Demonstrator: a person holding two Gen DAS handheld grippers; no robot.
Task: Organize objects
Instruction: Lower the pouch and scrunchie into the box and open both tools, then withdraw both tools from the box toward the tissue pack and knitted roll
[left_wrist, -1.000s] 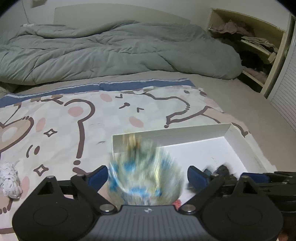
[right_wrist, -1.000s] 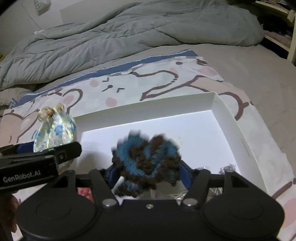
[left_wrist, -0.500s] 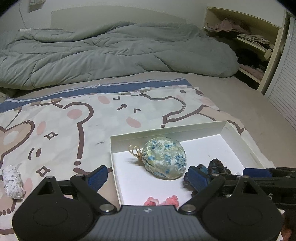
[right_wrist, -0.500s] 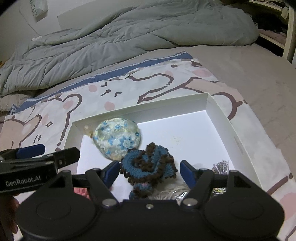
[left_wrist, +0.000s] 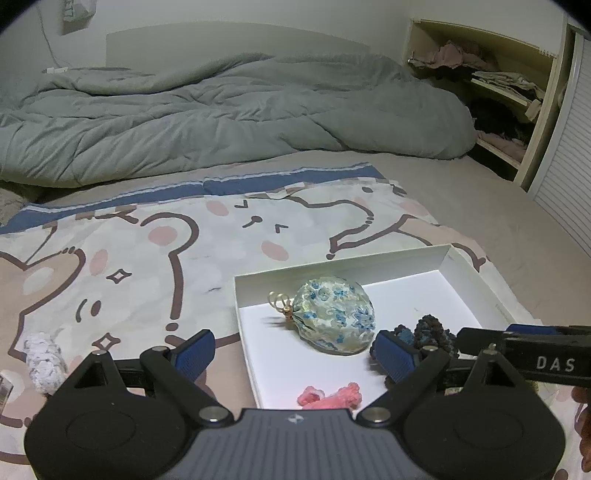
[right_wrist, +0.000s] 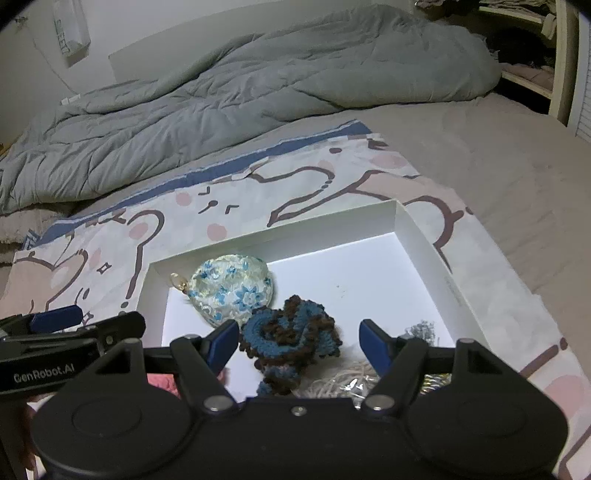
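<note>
Pouch (left_wrist: 334, 319) dropped into box (left_wrist: 476, 275) | ahead of left hand-held gripper (left_wrist: 295, 352), empty

Glossy floral satin pouch (right_wrist: 232, 290), rough crocheted yarn scrunchie (right_wrist: 291, 334) (blue-brown), matt cardboard box (right_wrist: 424, 243).

Rumpled grey-green quilted duvet (left_wrist: 229, 110) at far end of bed; cream open shelving unit (left_wrist: 517, 92) stuffed with folded clothes, right.
</note>
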